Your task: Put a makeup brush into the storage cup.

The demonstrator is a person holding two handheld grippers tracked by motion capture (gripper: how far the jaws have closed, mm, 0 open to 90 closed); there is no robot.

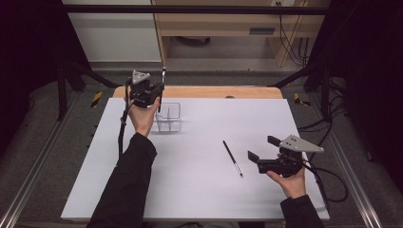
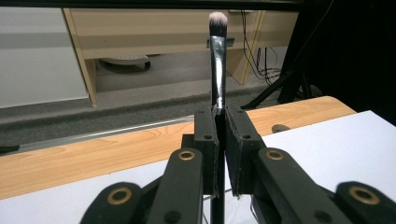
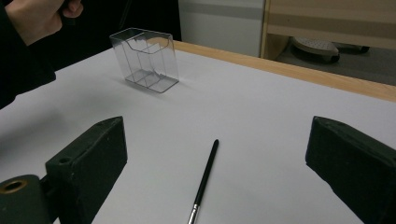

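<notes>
My left gripper (image 1: 158, 91) is raised at the back left of the white board, just above a clear plastic organizer (image 1: 169, 118). It is shut on a makeup brush (image 1: 163, 74) that stands upright, bristles on top. In the left gripper view the pads (image 2: 211, 140) clamp the brush's silver ferrule (image 2: 217, 65), and the white-tipped bristles rise above them. A thin black brush (image 1: 233, 159) lies flat on the board right of centre. My right gripper (image 1: 263, 147) hovers low beside it, open, with its wide jaws framing the brush (image 3: 204, 175) and the organizer (image 3: 147, 58) beyond.
The white board (image 1: 199, 190) covers a wooden table whose far edge (image 1: 214, 91) shows behind the organizer. Black frame legs stand at both sides, cables trail at the right (image 1: 328, 180), and a wooden desk (image 1: 228, 28) stands beyond the table.
</notes>
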